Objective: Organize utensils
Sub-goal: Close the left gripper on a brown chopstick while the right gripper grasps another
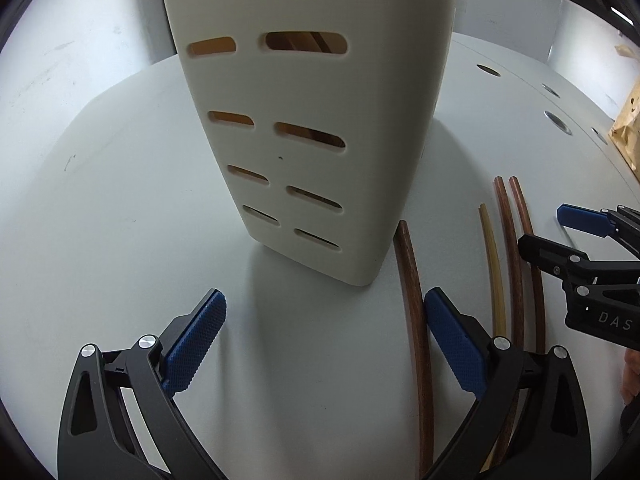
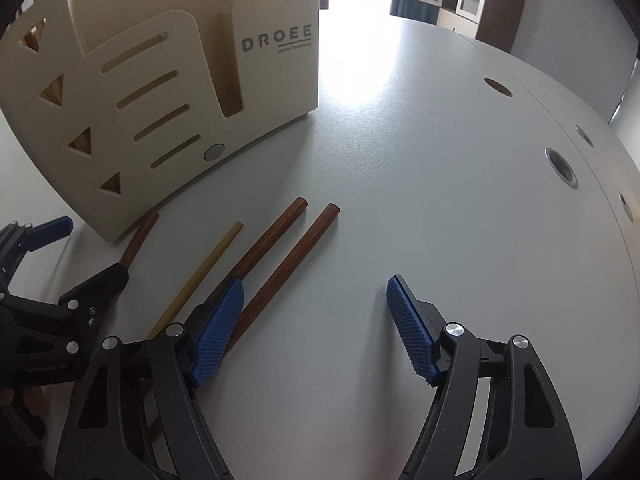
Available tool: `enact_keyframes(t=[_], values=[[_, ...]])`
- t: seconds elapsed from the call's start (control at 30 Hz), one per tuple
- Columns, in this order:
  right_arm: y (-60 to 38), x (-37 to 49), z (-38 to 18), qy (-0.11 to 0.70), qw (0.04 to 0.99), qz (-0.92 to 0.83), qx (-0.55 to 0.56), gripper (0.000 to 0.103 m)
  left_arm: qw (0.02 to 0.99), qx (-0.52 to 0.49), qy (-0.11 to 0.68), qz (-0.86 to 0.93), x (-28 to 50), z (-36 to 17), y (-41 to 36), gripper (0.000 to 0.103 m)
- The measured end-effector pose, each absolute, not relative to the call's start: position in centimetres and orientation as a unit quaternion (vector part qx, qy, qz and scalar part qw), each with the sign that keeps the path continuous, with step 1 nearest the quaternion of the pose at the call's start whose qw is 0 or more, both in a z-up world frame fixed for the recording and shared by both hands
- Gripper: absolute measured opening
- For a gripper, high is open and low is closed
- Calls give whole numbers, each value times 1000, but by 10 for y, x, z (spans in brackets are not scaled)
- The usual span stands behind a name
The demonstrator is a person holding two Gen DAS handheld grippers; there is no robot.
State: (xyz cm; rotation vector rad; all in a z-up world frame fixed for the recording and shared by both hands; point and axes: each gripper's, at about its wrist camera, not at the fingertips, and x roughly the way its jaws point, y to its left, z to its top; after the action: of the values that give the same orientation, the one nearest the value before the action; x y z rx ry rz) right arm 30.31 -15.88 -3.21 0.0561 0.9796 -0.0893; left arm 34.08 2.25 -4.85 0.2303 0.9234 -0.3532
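A cream slotted utensil holder (image 1: 304, 120) stands on the white table; it also shows in the right wrist view (image 2: 168, 92), marked DROEE, with wooden sticks inside. Three dark brown chopsticks (image 1: 412, 300) (image 2: 288, 256) and one pale yellow chopstick (image 1: 494, 264) (image 2: 200, 276) lie flat to the holder's right. My left gripper (image 1: 324, 340) is open and empty, just in front of the holder, its right finger beside the nearest brown chopstick. My right gripper (image 2: 316, 328) is open and empty, low over the table, its left finger over the brown chopsticks.
The white table (image 2: 420, 160) has several round cable holes (image 2: 560, 168) toward its far right. A brown cardboard piece (image 1: 628, 132) sits at the right edge in the left wrist view. Bright windows lie beyond the table.
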Motion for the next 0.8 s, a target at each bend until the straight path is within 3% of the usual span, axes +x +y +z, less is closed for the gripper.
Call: enact_keyframes(t=[0.07, 0.13, 0.27, 0.4, 0.43, 0.57, 0.8], values=[[-160, 304, -31, 467, 883, -43, 27, 43, 880, 136, 426, -163, 337, -47, 16, 96], [-159, 304, -30, 466, 883, -42, 28, 37, 883, 163, 409, -162, 331, -45, 8, 89], [-160, 304, -28, 471, 881, -29, 28, 22, 882, 161, 404, -182, 327, -43, -3, 63], [-155, 303, -27, 483, 876, 14, 15, 8, 877, 125, 420, -199, 332, -44, -1, 48], [-152, 301, -27, 485, 874, 25, 10, 8, 872, 117, 427, -208, 333, -43, 3, 45], [-141, 295, -27, 493, 868, 53, -10, 8, 860, 144, 436, -224, 325, -41, 7, 13], [-125, 283, -24, 502, 860, 85, -38, 8, 827, 191, 459, -262, 303, -39, 14, 7]])
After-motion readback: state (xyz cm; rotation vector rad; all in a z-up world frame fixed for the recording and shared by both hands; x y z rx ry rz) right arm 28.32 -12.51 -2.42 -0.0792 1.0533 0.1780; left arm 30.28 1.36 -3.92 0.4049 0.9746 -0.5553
